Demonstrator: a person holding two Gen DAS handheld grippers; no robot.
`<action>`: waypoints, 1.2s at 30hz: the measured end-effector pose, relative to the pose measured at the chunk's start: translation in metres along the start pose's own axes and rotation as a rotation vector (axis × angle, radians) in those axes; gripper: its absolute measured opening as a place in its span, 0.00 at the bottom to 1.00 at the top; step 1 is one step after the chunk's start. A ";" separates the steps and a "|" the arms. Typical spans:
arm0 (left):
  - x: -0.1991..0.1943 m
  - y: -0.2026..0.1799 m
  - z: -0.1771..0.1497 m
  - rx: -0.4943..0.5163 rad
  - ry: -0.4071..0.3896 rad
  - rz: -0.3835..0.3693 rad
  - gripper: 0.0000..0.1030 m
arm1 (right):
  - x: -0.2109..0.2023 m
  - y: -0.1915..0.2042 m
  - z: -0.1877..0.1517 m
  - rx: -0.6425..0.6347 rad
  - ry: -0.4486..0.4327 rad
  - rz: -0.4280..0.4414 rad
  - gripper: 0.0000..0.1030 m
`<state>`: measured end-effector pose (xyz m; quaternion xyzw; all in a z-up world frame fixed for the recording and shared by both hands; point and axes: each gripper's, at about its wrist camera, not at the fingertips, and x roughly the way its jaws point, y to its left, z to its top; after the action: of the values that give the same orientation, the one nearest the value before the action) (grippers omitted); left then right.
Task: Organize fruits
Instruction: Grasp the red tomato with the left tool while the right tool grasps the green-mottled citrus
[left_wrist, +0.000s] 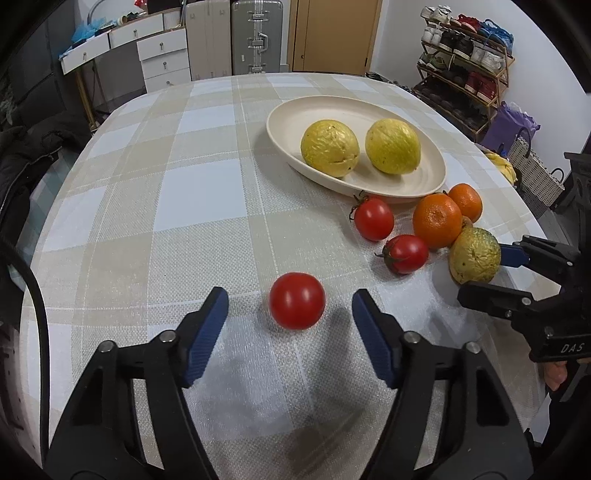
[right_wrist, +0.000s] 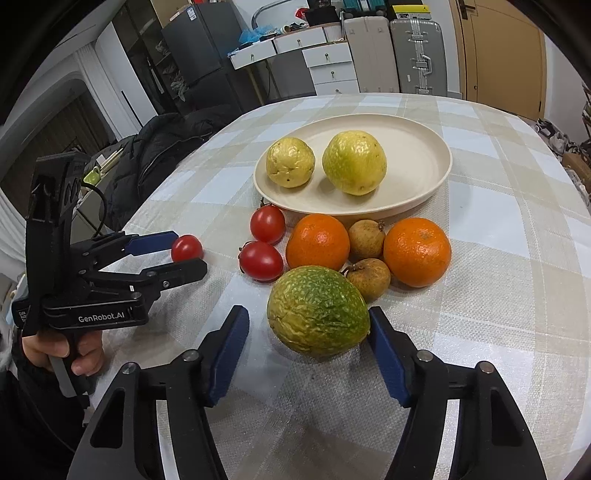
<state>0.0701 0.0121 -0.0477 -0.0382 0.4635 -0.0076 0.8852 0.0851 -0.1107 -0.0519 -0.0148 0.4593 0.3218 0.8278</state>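
A cream oval plate (left_wrist: 424, 184) (right_wrist: 424, 147) holds two yellow guavas (left_wrist: 330, 147) (right_wrist: 354, 162). On the cloth before it lie two tomatoes (left_wrist: 373, 218) (right_wrist: 261, 260), two oranges (left_wrist: 437, 220) (right_wrist: 417, 251), two small brown fruits (right_wrist: 367, 238) and a green-yellow guava (left_wrist: 474, 254) (right_wrist: 317, 310). My left gripper (left_wrist: 290, 314) (right_wrist: 184, 249) is open around a lone red tomato (left_wrist: 297, 300) (right_wrist: 187, 248), not touching it. My right gripper (right_wrist: 308, 332) (left_wrist: 484, 269) is open around the green-yellow guava, its right pad touching it.
The table (left_wrist: 166, 184) has a beige and white checked cloth. A dark jacket (right_wrist: 155, 155) lies past its left edge. Drawers and suitcases (left_wrist: 255, 37) stand behind, a shoe rack (left_wrist: 469, 62) at the far right.
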 end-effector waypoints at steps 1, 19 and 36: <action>0.001 0.000 0.000 0.001 0.006 -0.005 0.56 | 0.000 0.000 0.000 -0.001 0.000 0.000 0.63; -0.009 -0.003 -0.002 0.010 -0.043 -0.042 0.26 | 0.000 -0.005 0.001 0.006 0.003 -0.009 0.53; -0.024 -0.010 -0.003 0.011 -0.118 -0.096 0.26 | -0.017 -0.001 0.002 -0.022 -0.056 -0.010 0.51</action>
<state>0.0540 0.0027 -0.0287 -0.0561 0.4081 -0.0502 0.9098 0.0814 -0.1197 -0.0380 -0.0172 0.4324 0.3229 0.8417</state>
